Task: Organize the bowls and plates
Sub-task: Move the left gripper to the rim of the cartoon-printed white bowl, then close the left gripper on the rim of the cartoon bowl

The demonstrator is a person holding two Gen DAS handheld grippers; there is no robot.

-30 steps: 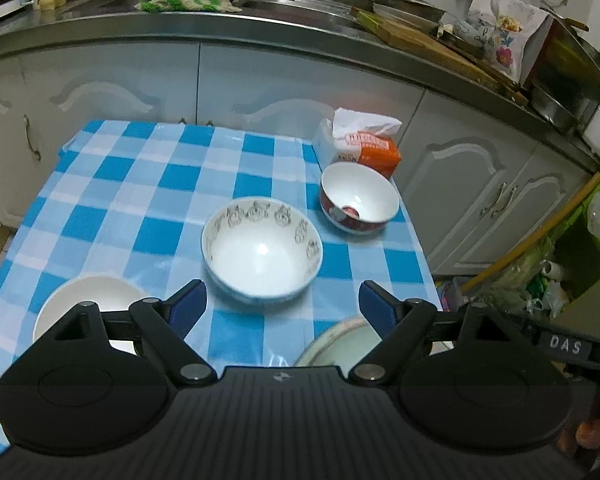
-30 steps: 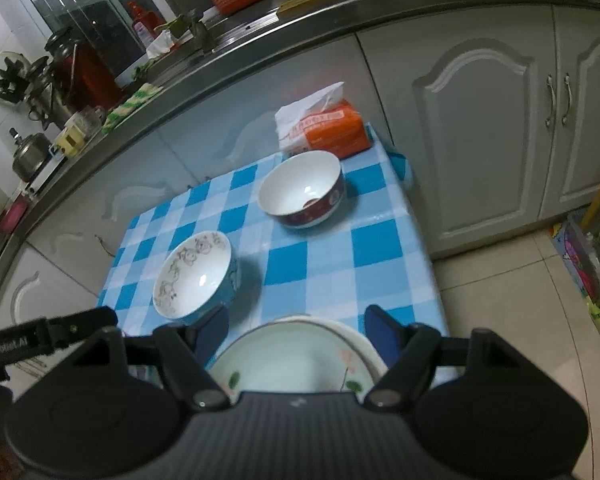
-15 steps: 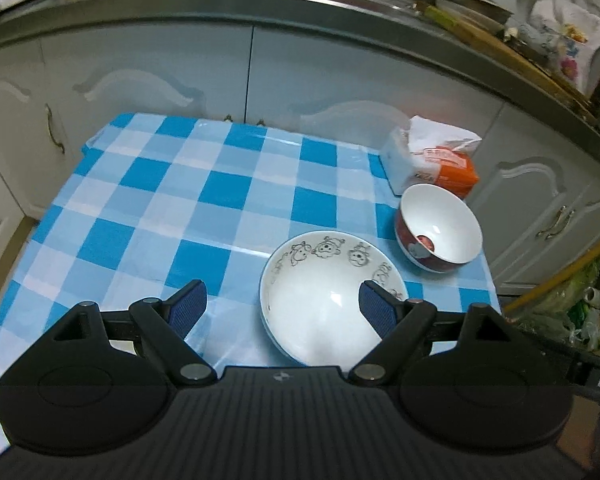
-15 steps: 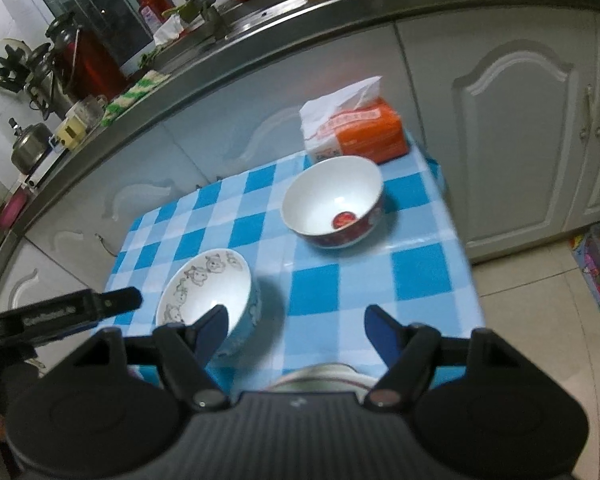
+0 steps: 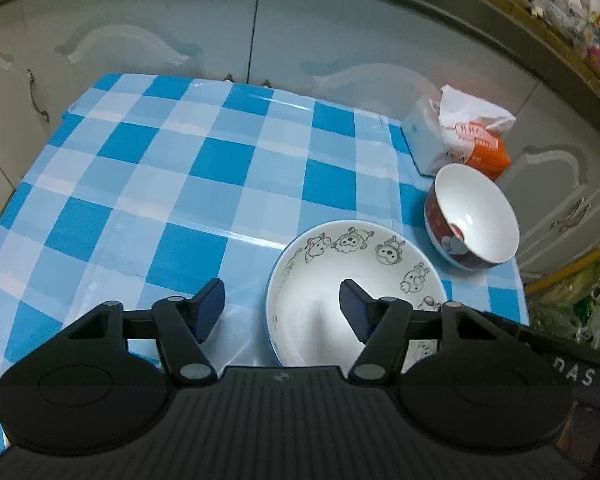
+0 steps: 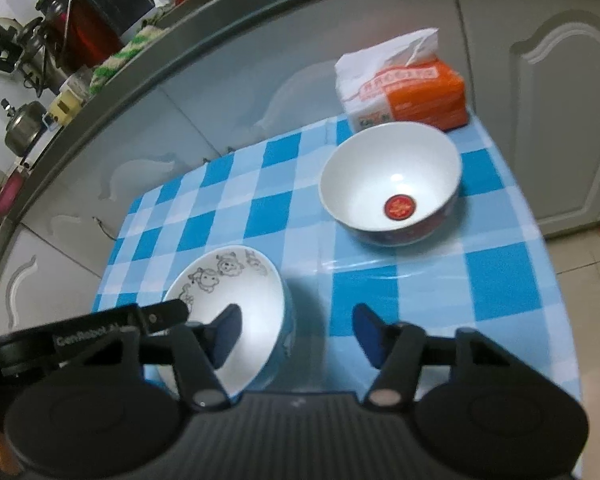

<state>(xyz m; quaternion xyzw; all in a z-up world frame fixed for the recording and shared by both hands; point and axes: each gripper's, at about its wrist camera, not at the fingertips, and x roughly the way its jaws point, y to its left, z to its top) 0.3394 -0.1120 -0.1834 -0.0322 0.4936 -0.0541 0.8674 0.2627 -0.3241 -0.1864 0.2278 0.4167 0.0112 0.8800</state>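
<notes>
Both tongs have advanced; the plate has left the right view. Left tongs, closing, straddle the cartoon bowl's left rim, pads not yet pressing. Right tongs, closing, empty, over worktop beside it. Red bowl upper right. Step: grasping cartoon bowl; next, probably pinch the rim, then lift.

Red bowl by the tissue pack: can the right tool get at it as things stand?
Probably yes. The red bowl sits uncovered ahead of the right tool, bare tablecloth between; the cartoon bowl lies off to its side.
</notes>
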